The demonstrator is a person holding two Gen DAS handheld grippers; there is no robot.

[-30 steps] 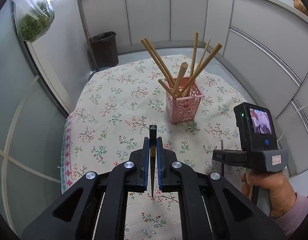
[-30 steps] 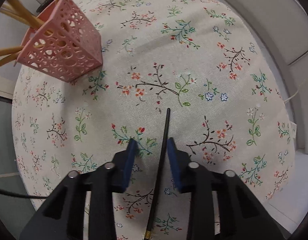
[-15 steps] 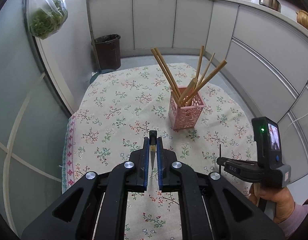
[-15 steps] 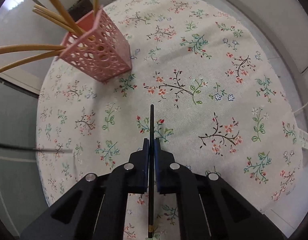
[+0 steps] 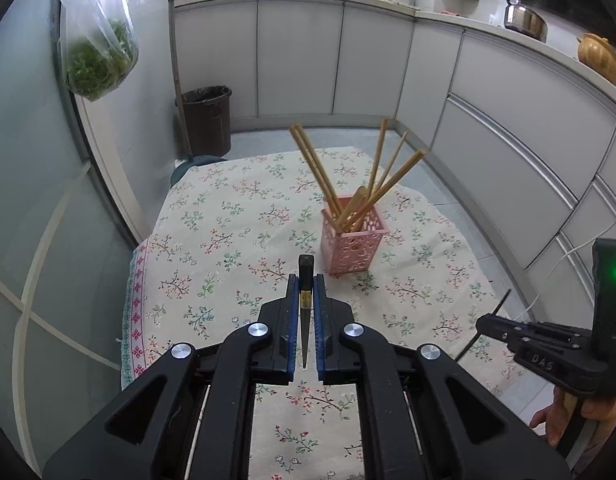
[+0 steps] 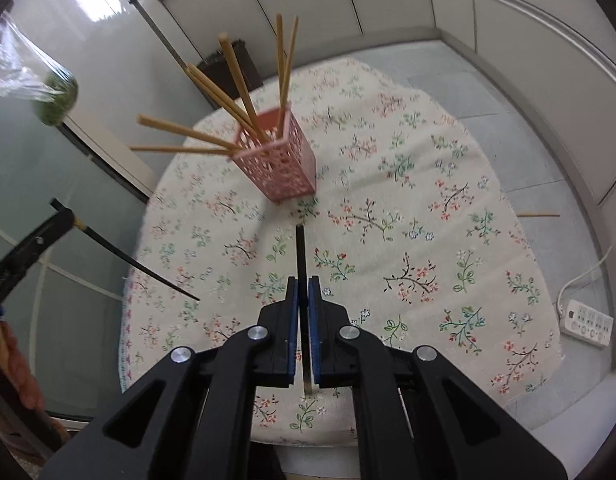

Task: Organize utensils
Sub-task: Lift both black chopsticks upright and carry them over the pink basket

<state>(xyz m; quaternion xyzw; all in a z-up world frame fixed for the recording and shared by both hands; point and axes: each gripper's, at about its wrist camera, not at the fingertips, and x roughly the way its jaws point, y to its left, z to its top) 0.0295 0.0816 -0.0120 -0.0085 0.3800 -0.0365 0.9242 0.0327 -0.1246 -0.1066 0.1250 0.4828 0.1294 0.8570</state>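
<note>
Left wrist: left gripper [image 5: 306, 300] clamped on a black chopstick [image 5: 306, 267], gold band near its thick end, above the floral tablecloth [image 5: 212, 236]. Pink perforated holder [image 5: 353, 246] beyond, holding wooden chopsticks [image 5: 381, 178].

Right wrist: right gripper [image 6: 302, 300] pinched tight on a second black chopstick [image 6: 300, 250], clear of the cloth, pointing toward the holder.

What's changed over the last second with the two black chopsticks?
The right gripper closed on the black chopstick lying on the tablecloth and lifted it clear. The left gripper rose slightly, still clamping its own chopstick. The pink holder stayed put.
</note>
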